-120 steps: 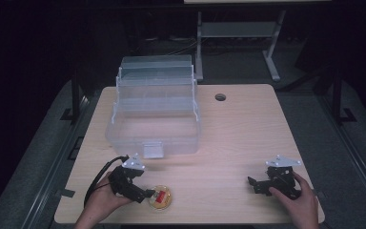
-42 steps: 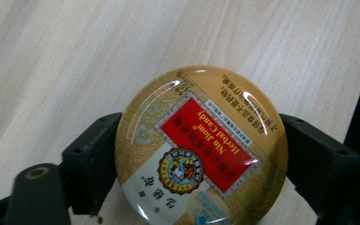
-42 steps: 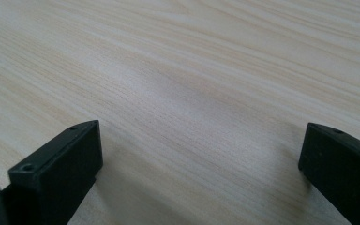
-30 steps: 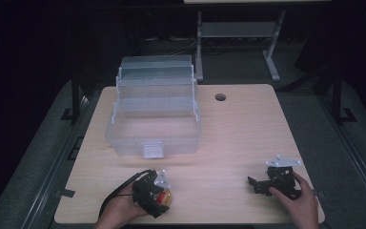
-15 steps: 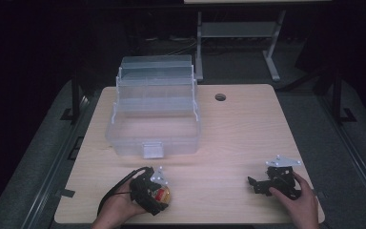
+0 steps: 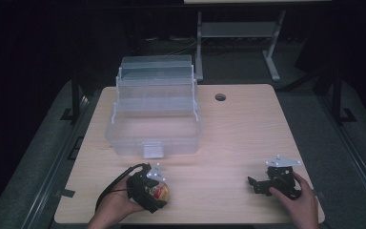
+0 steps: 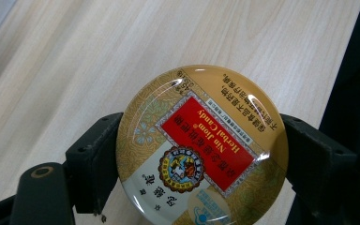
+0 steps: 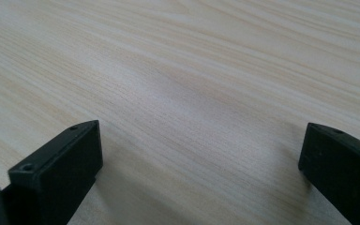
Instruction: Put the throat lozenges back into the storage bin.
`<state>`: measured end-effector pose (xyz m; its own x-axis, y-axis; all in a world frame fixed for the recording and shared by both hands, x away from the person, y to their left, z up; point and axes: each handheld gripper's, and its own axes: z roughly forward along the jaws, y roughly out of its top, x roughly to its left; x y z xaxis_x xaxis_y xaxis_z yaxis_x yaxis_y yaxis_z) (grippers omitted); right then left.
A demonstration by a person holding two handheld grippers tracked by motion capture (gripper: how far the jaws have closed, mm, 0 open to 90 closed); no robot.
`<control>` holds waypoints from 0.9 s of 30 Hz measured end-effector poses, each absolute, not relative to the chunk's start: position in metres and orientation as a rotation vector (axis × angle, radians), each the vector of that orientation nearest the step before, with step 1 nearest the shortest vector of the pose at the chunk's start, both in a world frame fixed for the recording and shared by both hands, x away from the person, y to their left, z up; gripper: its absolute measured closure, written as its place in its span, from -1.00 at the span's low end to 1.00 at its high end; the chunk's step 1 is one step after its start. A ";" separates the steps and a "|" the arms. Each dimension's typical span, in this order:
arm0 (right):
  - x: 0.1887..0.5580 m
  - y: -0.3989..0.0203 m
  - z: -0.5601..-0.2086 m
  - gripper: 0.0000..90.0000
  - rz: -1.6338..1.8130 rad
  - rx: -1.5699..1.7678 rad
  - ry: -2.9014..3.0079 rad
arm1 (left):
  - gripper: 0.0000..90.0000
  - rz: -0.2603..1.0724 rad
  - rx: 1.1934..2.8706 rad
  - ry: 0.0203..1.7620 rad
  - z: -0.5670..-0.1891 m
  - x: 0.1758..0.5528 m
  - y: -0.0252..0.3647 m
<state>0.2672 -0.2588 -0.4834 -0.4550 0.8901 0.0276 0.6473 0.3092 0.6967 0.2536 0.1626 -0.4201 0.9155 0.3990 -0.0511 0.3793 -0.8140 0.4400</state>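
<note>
A round gold candy tin (image 7: 201, 145) with a red label sits between the two black jaws of my left gripper (image 7: 194, 159), which press its sides just above the wood. From above, that gripper (image 6: 147, 187) and the tin (image 6: 160, 192) are near the table's front edge at the left. My right gripper (image 6: 269, 183) rests at the front right with its jaws wide apart. In the right gripper view, bare wood lies between its fingers (image 8: 61, 164).
A clear plastic box (image 6: 153, 119) with its tiered lid raised stands at the back left of the wooden table (image 6: 243, 138). A cable hole (image 6: 220, 97) lies behind the centre. The table's front edge runs close to both hands.
The left gripper has moved right from beside the tin and closed on it, and has since shifted slightly. The right gripper has stayed in place.
</note>
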 end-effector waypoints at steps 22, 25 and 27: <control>0.267 -0.259 -0.483 -1.00 0.923 1.375 2.219 | -0.57 0.077 2.617 0.566 -0.400 0.262 0.167; 0.267 -0.259 -0.483 -1.00 0.923 1.375 2.219 | -0.57 0.087 2.610 0.571 -0.397 0.264 0.168; 0.267 -0.259 -0.483 -1.00 0.923 1.375 2.219 | -0.57 0.091 2.607 0.572 -0.395 0.265 0.169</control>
<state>0.2671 -0.2588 -0.4834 -0.4550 0.8900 0.0276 0.6472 0.3093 0.6967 0.2651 0.1691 -0.3945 0.9111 0.4108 -0.0342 0.3798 -0.8043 0.4569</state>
